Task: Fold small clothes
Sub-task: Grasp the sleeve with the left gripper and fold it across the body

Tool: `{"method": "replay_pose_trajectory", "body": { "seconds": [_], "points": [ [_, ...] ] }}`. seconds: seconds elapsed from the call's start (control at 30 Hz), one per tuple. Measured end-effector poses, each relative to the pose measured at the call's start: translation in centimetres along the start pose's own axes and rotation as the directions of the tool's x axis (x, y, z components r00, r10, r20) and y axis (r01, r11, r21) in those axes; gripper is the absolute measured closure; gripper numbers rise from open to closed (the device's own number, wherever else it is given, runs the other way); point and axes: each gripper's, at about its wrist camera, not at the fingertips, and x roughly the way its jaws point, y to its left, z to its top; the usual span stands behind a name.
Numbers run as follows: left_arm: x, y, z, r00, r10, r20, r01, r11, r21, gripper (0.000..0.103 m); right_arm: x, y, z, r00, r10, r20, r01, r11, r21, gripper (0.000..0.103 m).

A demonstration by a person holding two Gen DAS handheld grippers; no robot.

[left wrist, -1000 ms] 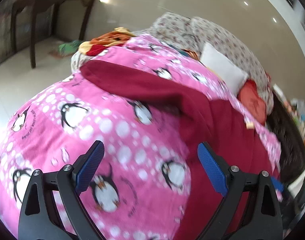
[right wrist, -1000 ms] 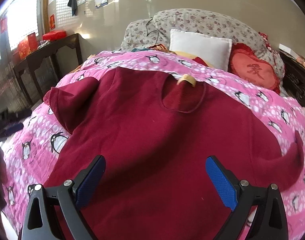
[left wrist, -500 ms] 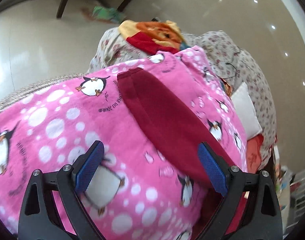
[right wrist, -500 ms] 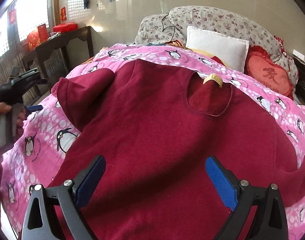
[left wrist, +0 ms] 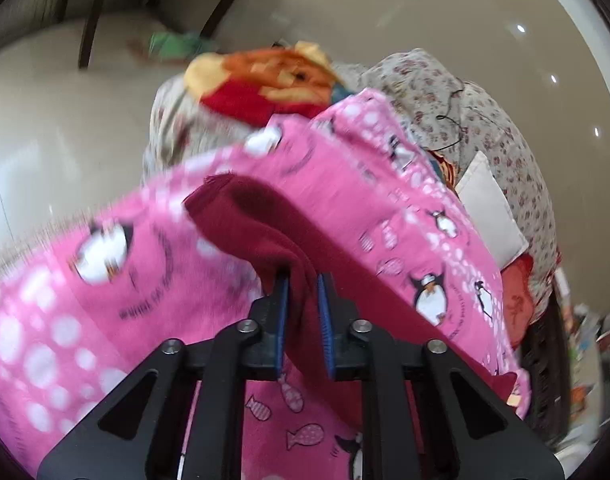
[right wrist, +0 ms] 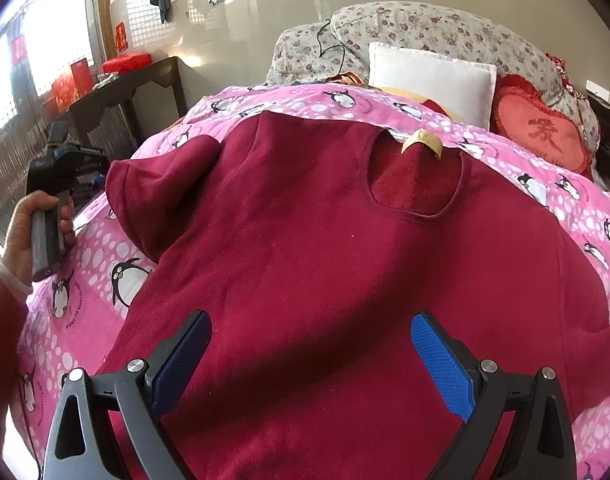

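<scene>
While the right gripper (right wrist: 309, 360) hovers open above the maroon shirt (right wrist: 325, 260), the left gripper (left wrist: 303, 304), just closed, pinches its sleeve (left wrist: 257, 220).

Pink blanket (left wrist: 105, 280) motion-blurred, prints unreadable

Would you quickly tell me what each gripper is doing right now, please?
Left gripper: its fingers have just been closing and now pinch the maroon shirt's sleeve.
Right gripper: open, holding nothing, above the shirt's body.
</scene>
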Motion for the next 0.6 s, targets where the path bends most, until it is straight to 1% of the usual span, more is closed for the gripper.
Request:
{"method": "replay_pose_trajectory", "body": {
  "seconds": [0.07, 0.2, 0.33, 0.37, 0.4, 0.47, 0.53, 0.57, 0.6],
  "points": [
    [-2.7, -1.3, 1.2, 0.997, -0.006, 0.076, 0.000, 0.997, 0.075, 0.091, -0.4, -0.3, 0.1, 1.000, 0.001, 0.010, -0.001, 1.000, 0.008, 0.003],
    [-7.1, -3.5, 2.6, 0.989, -0.035, 0.144, 0.015, 0.990, 0.139, 0.092, -1.4, -1.4, 0.5, 0.999, 0.009, 0.034, -0.011, 0.999, 0.051, 0.003],
    [-12.6, -6.8, 2.8, 0.968, -0.110, 0.223, 0.060, 0.974, 0.221, 0.092, -3.0, -3.1, 0.7, 0.998, 0.010, 0.061, -0.016, 0.995, 0.099, 0.003],
    [-14.1, -8.5, 2.2, 0.962, -0.140, 0.234, 0.075, 0.961, 0.266, 0.093, -3.5, -3.5, 0.8, 0.998, 0.005, 0.070, -0.013, 0.994, 0.109, 0.003],
    [-14.9, -9.7, 1.7, 0.958, -0.164, 0.233, 0.089, 0.949, 0.302, 0.096, -3.9, -4.0, 0.9, 0.997, -0.003, 0.079, -0.007, 0.993, 0.118, 0.003],
    [-16.5, -13.1, -0.5, 0.950, -0.231, 0.208, 0.134, 0.907, 0.398, 0.096, -5.2, -5.4, 1.1, 0.995, -0.031, 0.098, 0.017, 0.990, 0.142, 0.003],
    [-17.1, -16.0, -3.1, 0.937, -0.313, 0.153, 0.210, 0.858, 0.469, 0.096, -6.5, -7.1, 1.1, 0.991, -0.060, 0.122, 0.037, 0.983, 0.182, 0.003],
    [-16.8, -17.9, -5.3, 0.931, -0.354, 0.095, 0.259, 0.819, 0.511, 0.096, -7.1, -8.0, 1.0, 0.989, -0.072, 0.133, 0.044, 0.979, 0.201, 0.003],
    [-16.4, -19.3, -6.9, 0.924, -0.379, 0.048, 0.297, 0.790, 0.536, 0.096, -7.7, -8.9, 0.9, 0.986, -0.086, 0.141, 0.053, 0.973, 0.222, 0.003]
  ]
}}
